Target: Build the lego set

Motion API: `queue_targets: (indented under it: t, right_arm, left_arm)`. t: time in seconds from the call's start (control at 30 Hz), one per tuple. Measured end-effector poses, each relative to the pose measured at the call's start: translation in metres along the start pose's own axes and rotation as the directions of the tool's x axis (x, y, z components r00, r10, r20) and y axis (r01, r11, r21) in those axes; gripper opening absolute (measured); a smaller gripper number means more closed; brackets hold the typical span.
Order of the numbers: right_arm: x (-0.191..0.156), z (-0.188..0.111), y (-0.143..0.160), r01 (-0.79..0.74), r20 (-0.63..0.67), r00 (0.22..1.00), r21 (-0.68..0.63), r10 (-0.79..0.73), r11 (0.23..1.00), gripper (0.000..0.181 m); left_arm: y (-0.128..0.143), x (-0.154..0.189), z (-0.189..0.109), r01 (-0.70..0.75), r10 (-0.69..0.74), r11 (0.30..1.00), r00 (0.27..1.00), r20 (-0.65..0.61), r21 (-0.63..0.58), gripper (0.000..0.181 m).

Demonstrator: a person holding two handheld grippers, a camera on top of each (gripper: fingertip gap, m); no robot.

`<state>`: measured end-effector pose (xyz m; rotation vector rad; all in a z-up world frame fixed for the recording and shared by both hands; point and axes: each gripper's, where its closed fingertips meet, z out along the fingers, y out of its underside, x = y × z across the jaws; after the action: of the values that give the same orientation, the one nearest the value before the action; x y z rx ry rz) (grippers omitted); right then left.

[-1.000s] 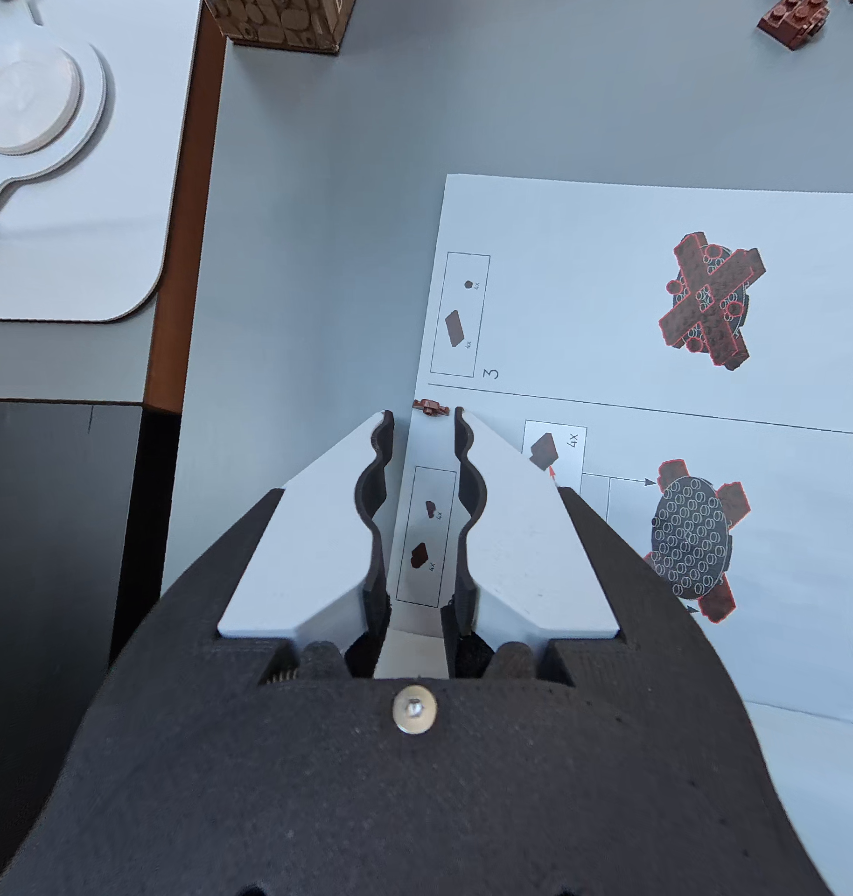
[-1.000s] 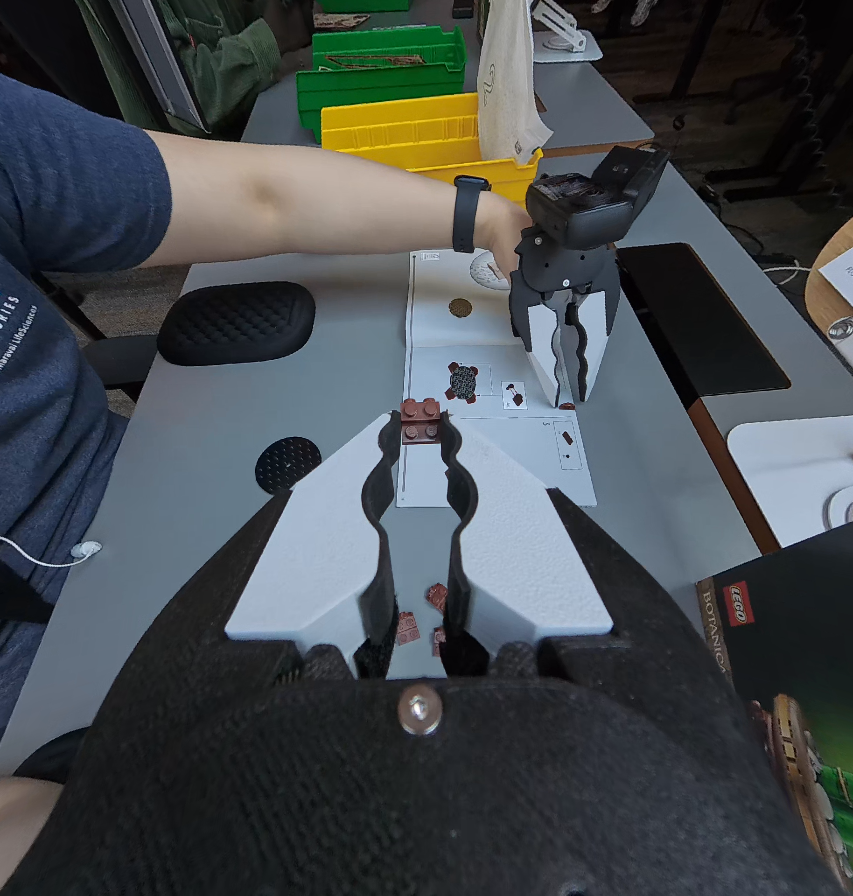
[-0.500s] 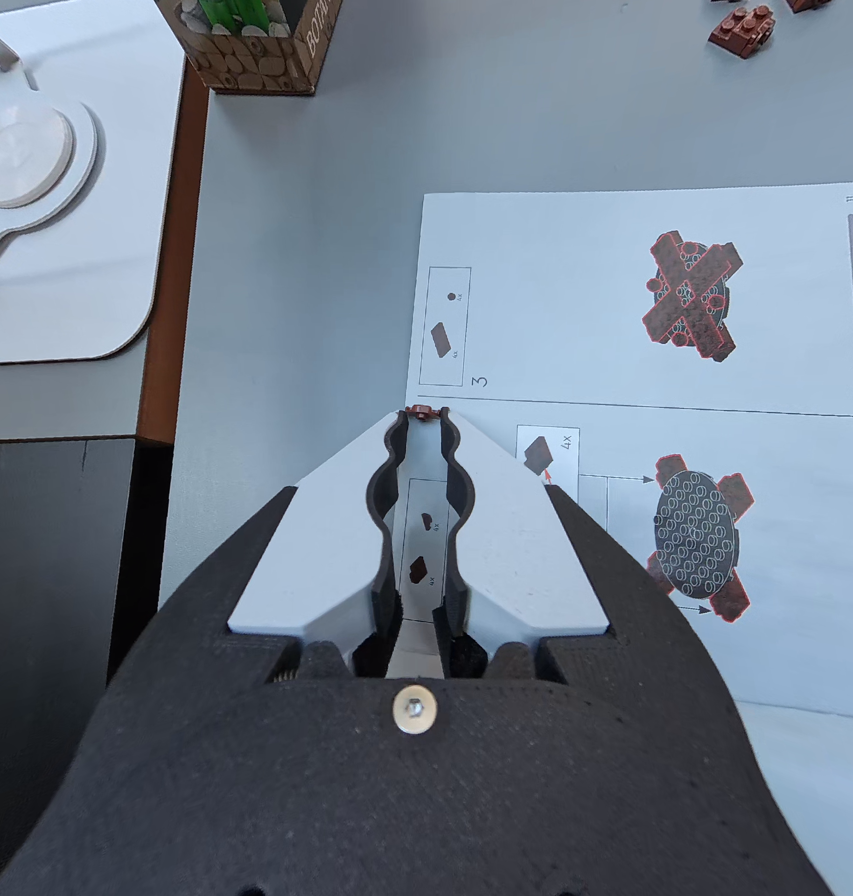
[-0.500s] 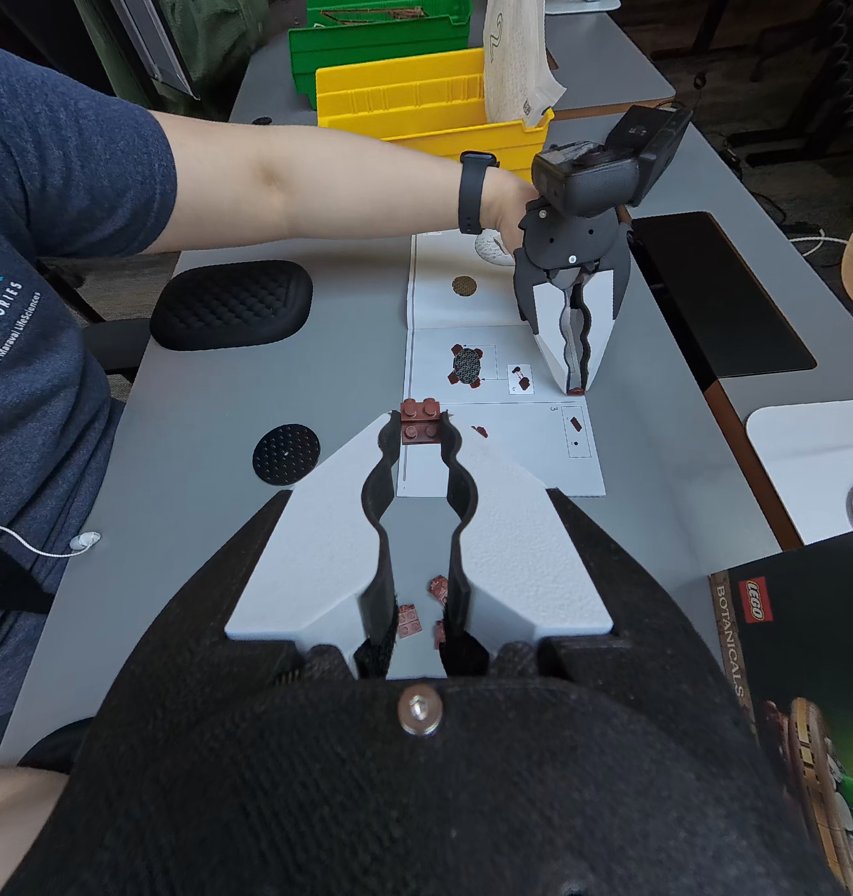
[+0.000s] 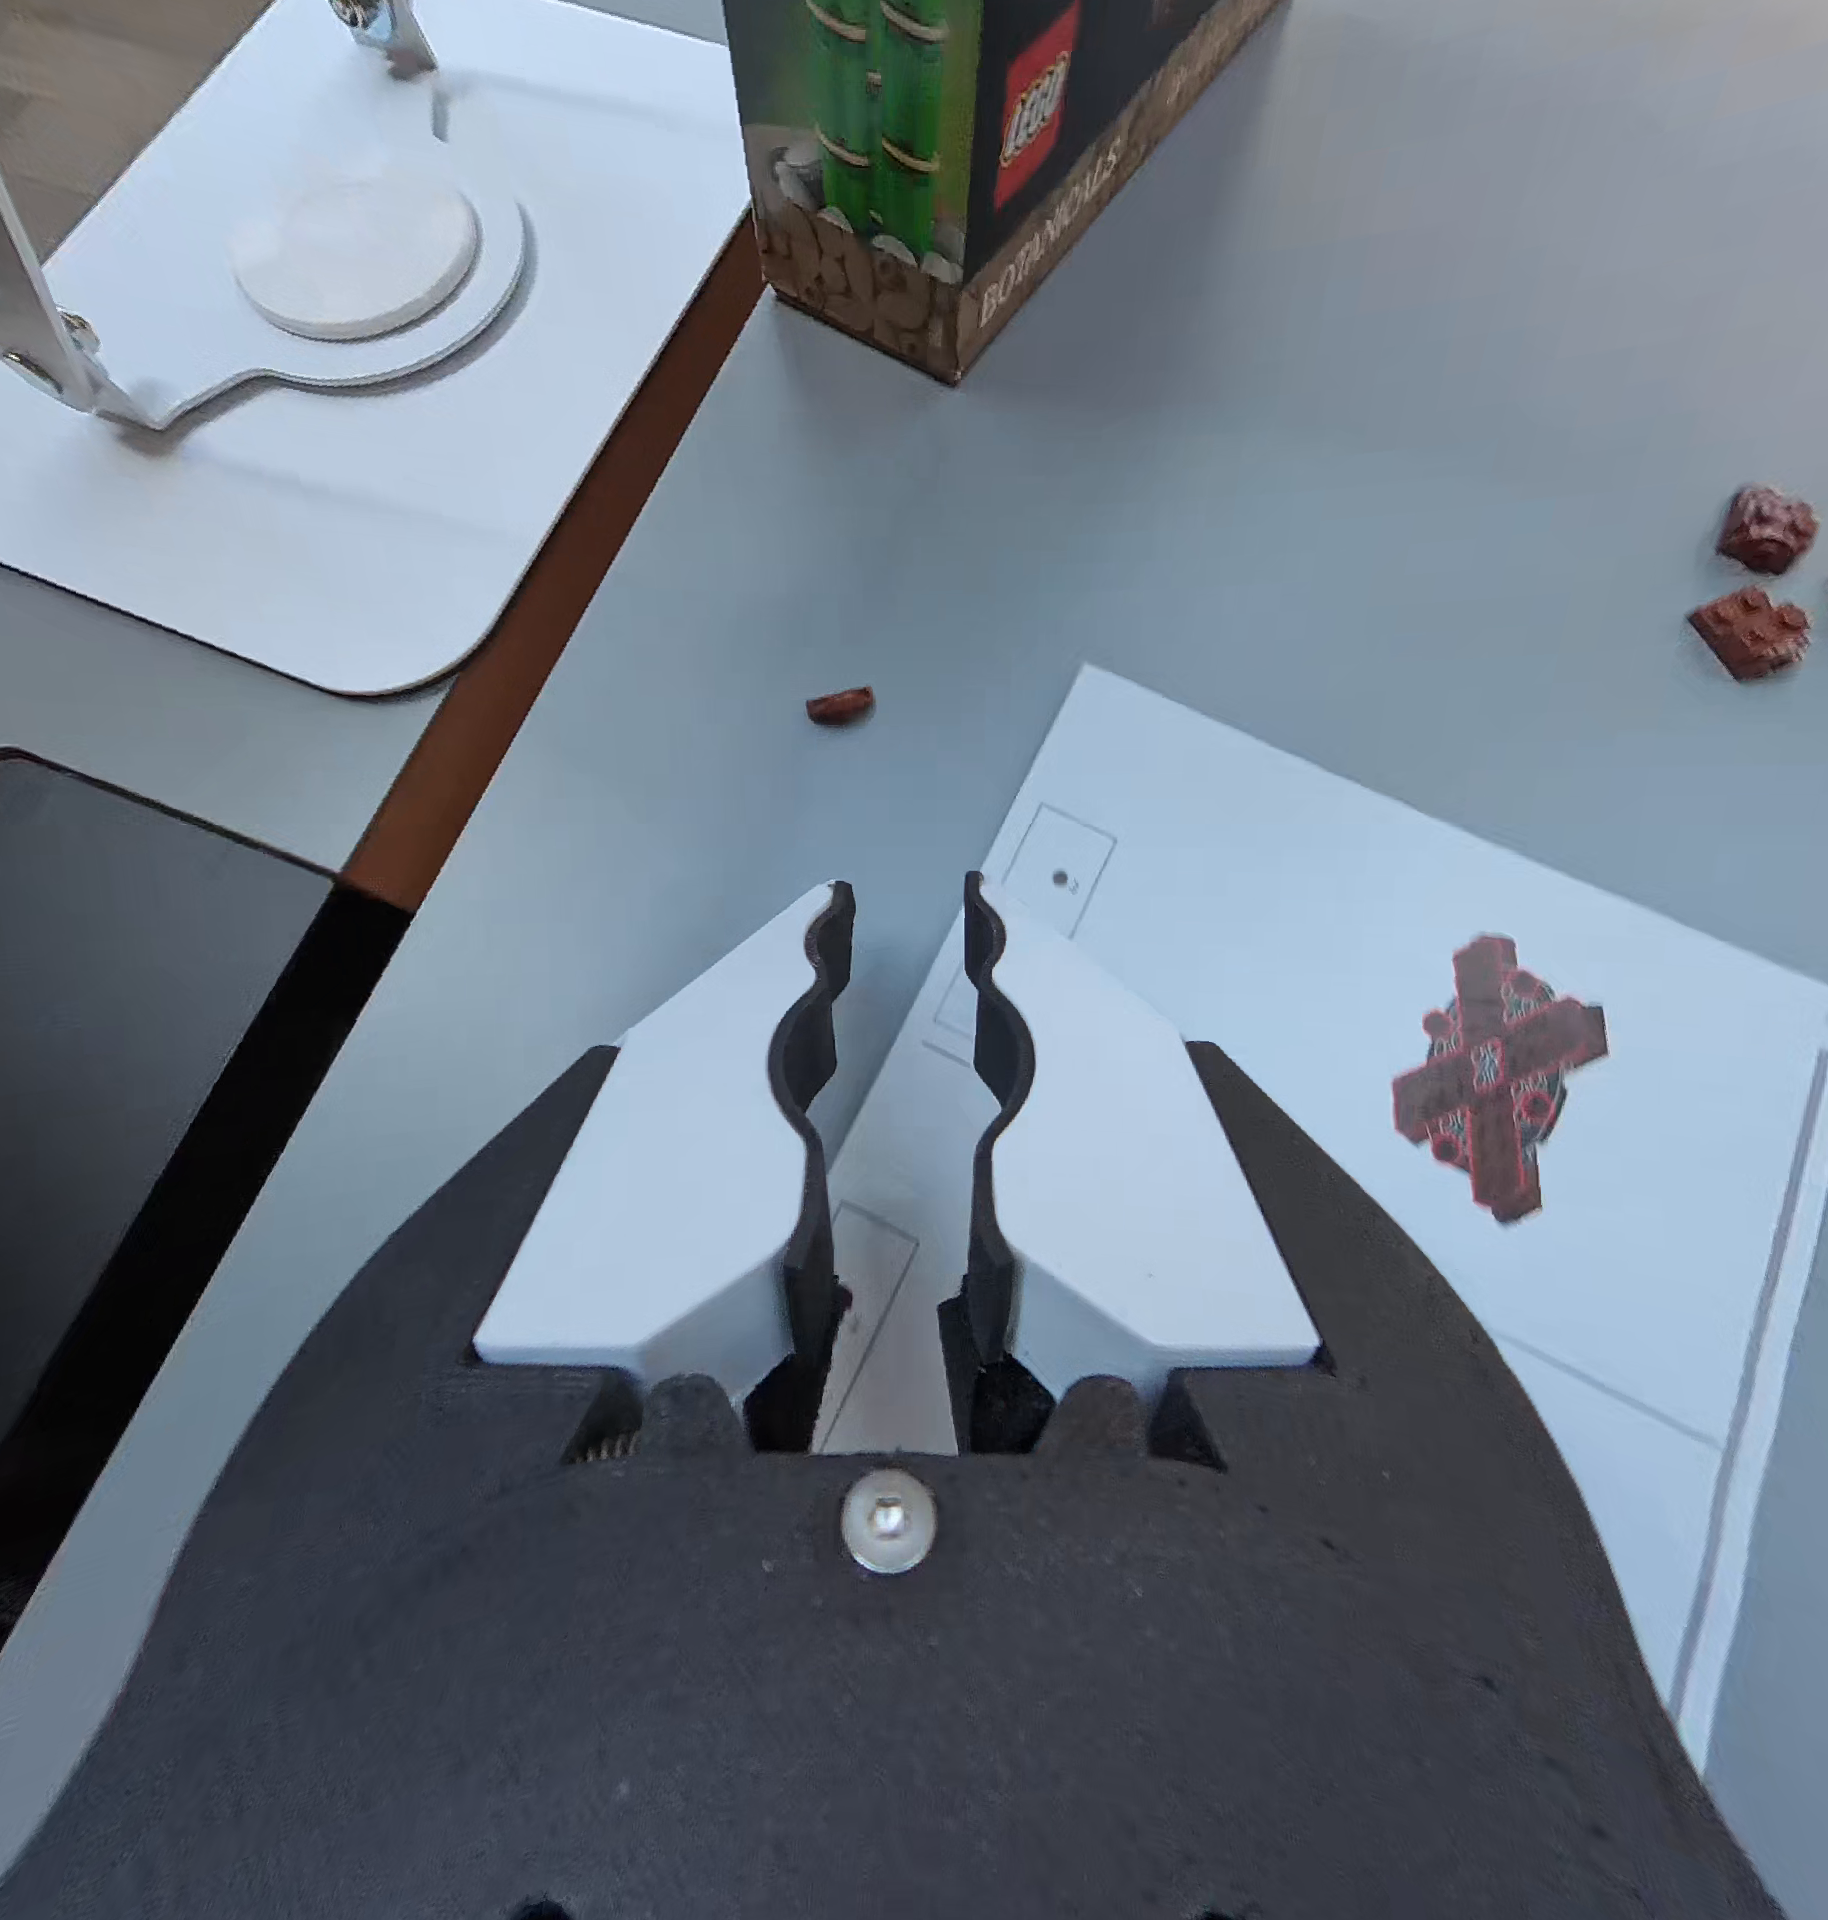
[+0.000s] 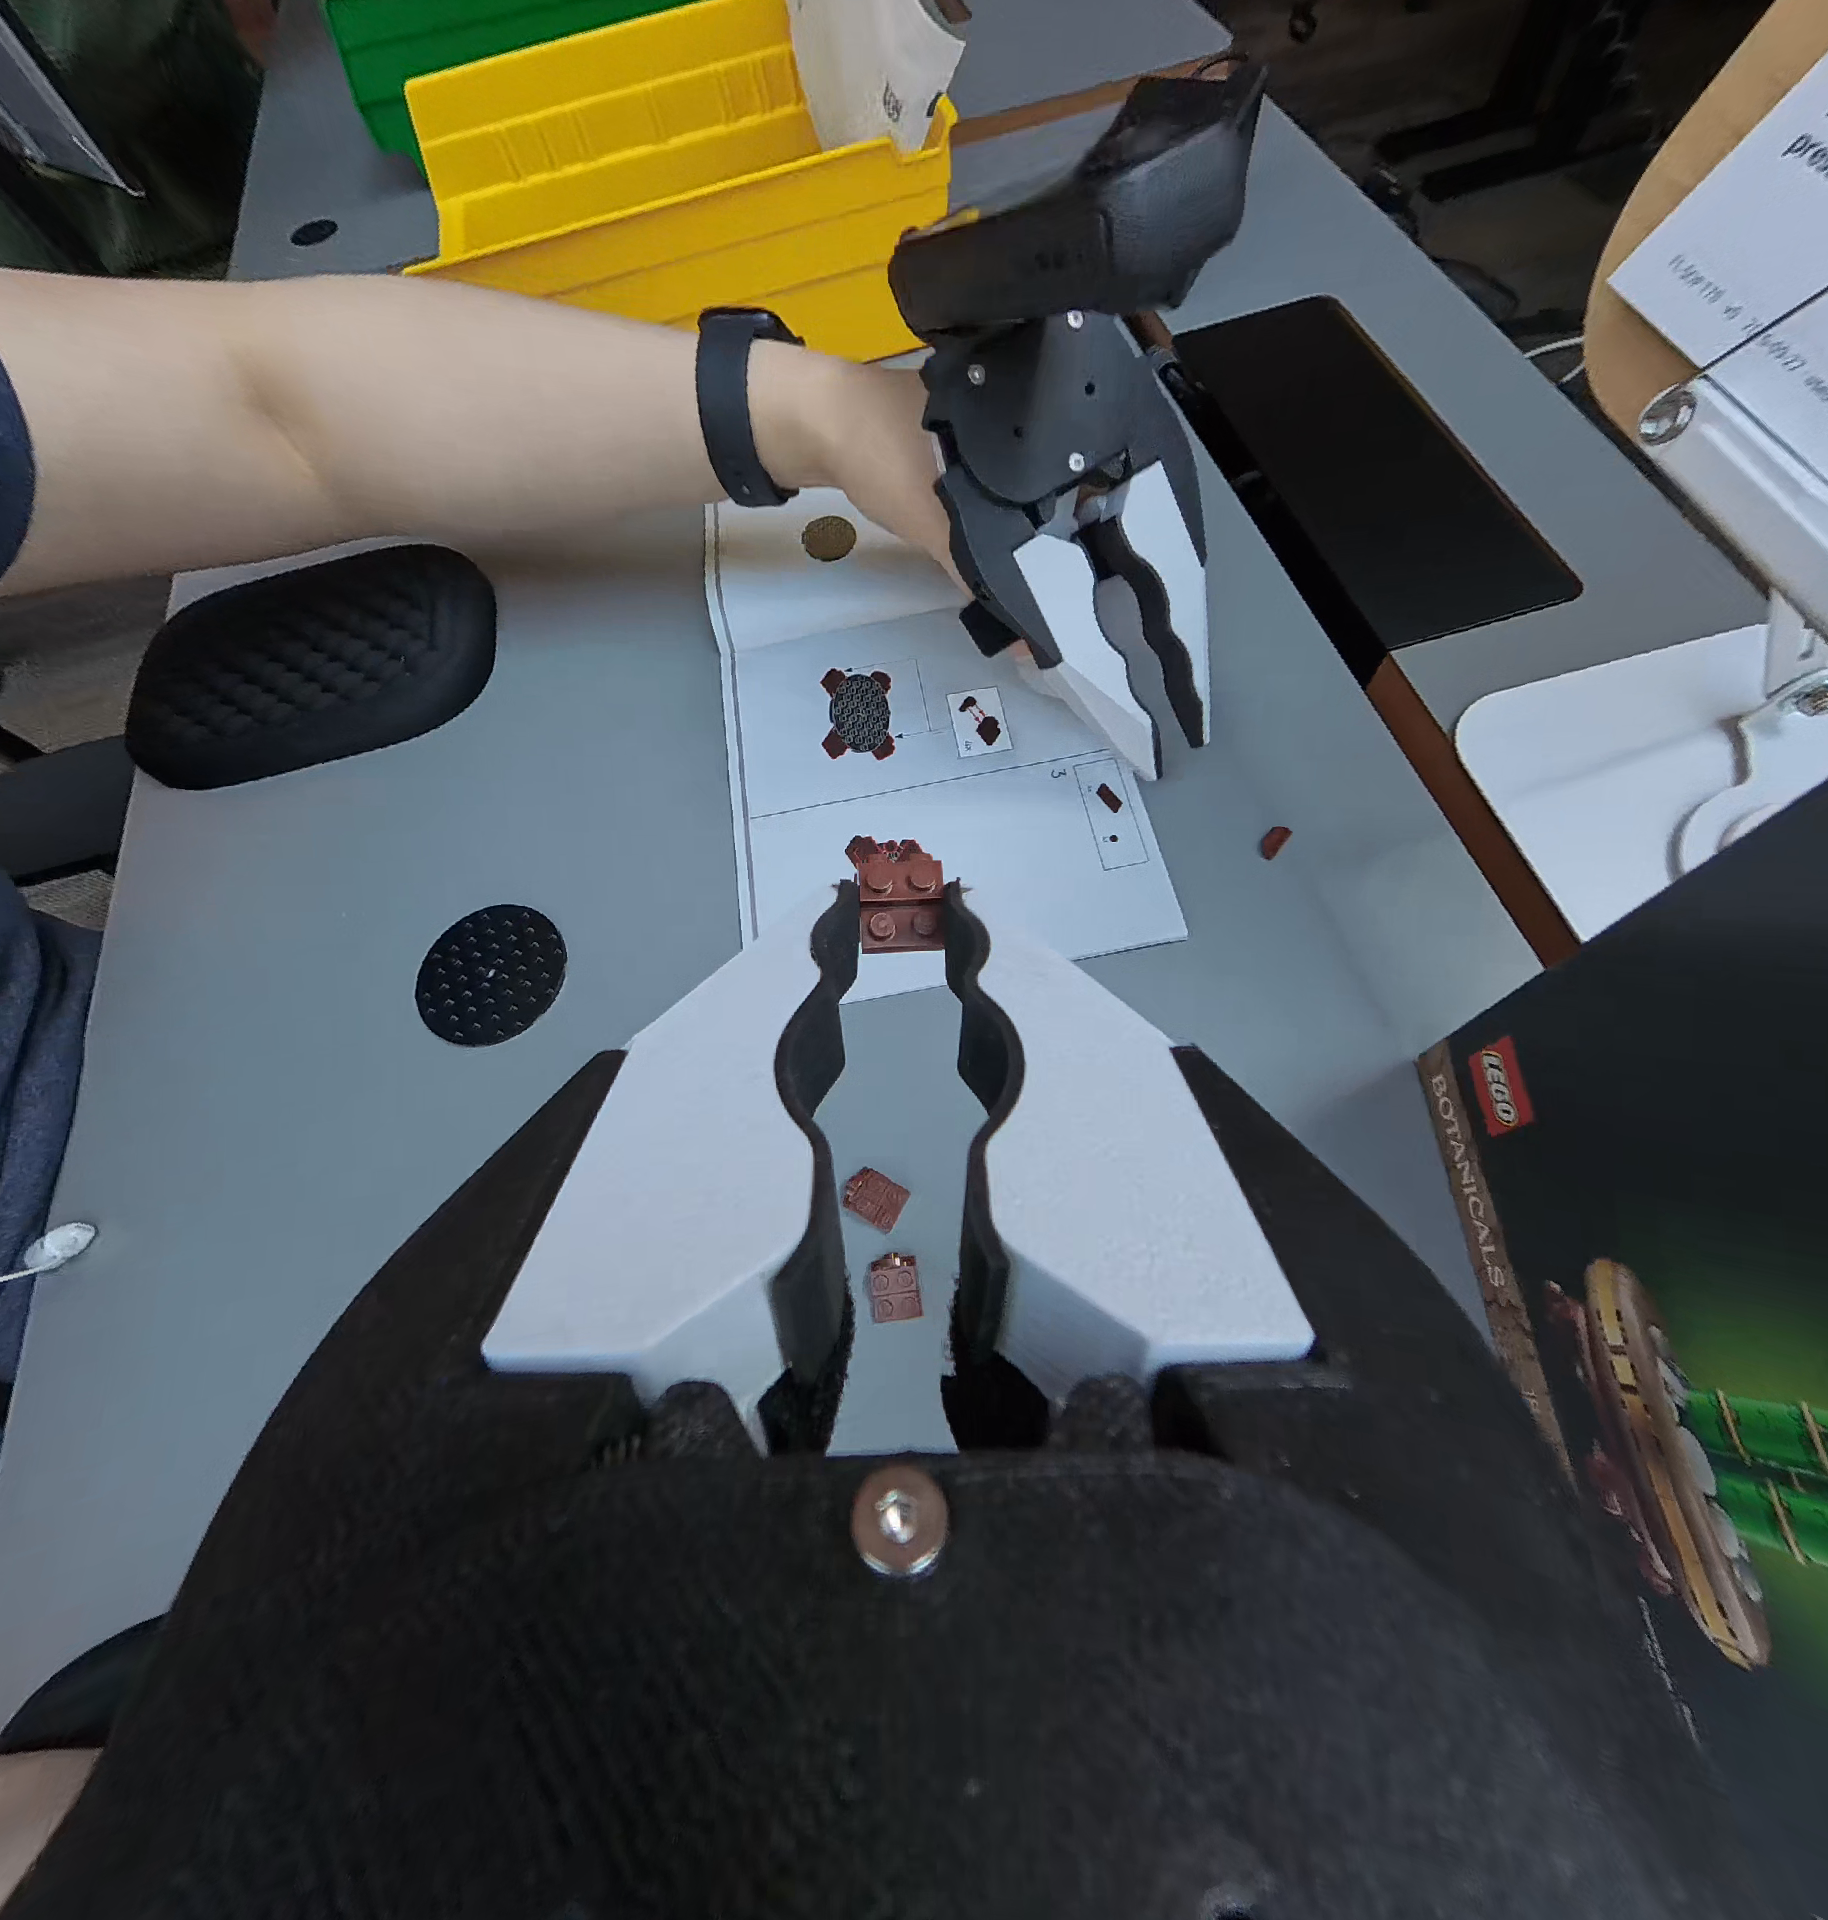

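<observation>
My right gripper [image 6: 897, 902] is shut on a small reddish-brown studded brick [image 6: 897, 916] and holds it above the near end of the instruction sheet [image 6: 993, 883]. My left gripper [image 5: 905, 891] is open and empty, over the sheet's corner [image 5: 1305, 935]. It also shows in the right wrist view [image 6: 1164, 753], held by a person's hand. A tiny brown piece [image 5: 839, 707] lies on the grey table just beyond the left fingertips; it shows in the right wrist view too [image 6: 1275, 840]. A black round plate [image 6: 490, 972] lies left of the sheet.
Loose brown bricks lie on the table [image 5: 1748, 631], two under my right gripper [image 6: 876, 1197]. The set's box [image 5: 993, 156] stands beyond the left gripper. A white stand base [image 5: 266, 312] and a black pad [image 5: 110, 987] are to its left. Yellow bins [image 6: 681, 156] stand at the far end. The tiny brown piece [image 5: 839, 707] is closer to my left gripper, around 5 cm from its tips; the right tips are 20 cm off.
My left gripper has opened and let go of the tiny brown piece, which now lies on the table off the sheet. The gripper has lifted and turned. The right gripper still holds its brick.
</observation>
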<state>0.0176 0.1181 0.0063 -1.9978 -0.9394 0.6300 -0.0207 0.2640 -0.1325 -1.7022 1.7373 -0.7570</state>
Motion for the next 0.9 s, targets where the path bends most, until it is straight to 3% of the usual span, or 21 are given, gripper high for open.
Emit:
queue_targets:
  t: [0.13,0.27,0.5,0.63,0.7,0.77,0.83,0.9]
  right_arm:
    - [0.003,-0.021,-0.005,0.004,-0.029,1.000,0.057,-0.002,0.998,0.015]
    - [0.007,-0.031,-0.005,-0.006,-0.043,0.999,0.079,0.009,0.997,0.015]
    - [0.006,-0.030,-0.006,0.004,-0.036,0.999,0.076,-0.001,0.997,0.015]
    - [0.005,-0.028,-0.005,0.013,-0.036,0.999,0.067,-0.011,0.998,0.015]
    - [0.004,-0.030,-0.005,0.024,-0.042,0.999,0.066,-0.021,0.998,0.015]
    - [0.001,-0.032,-0.008,0.033,-0.038,0.999,0.076,-0.030,0.997,0.015]
    - [-0.004,-0.032,-0.011,0.039,-0.015,0.999,0.089,-0.037,0.995,0.015]
    - [-0.019,-0.025,-0.014,0.047,0.050,0.997,0.084,-0.052,0.995,0.015]
  left_arm:
    - [-0.020,-0.011,0.029,-0.092,0.092,0.996,0.994,0.058,0.007,0.030]
    - [-0.019,-0.013,0.049,-0.014,0.014,0.999,1.000,0.001,-0.051,0.033]
    - [-0.018,-0.017,0.048,-0.040,0.042,0.998,0.998,0.047,-0.044,0.013]
    - [-0.026,-0.006,0.037,-0.144,0.143,0.990,0.986,0.082,0.008,0.013]
    - [-0.048,0.031,0.015,-0.179,0.179,0.973,0.984,0.014,0.144,0.012]
    - [-0.061,0.091,-0.015,-0.239,0.270,0.934,0.959,-0.089,0.266,0.012]
    - [-0.054,0.152,-0.039,-0.365,0.425,0.868,0.897,-0.122,0.336,0.012]
    - [-0.038,0.192,-0.055,-0.492,0.545,0.790,0.836,-0.053,0.365,0.012]
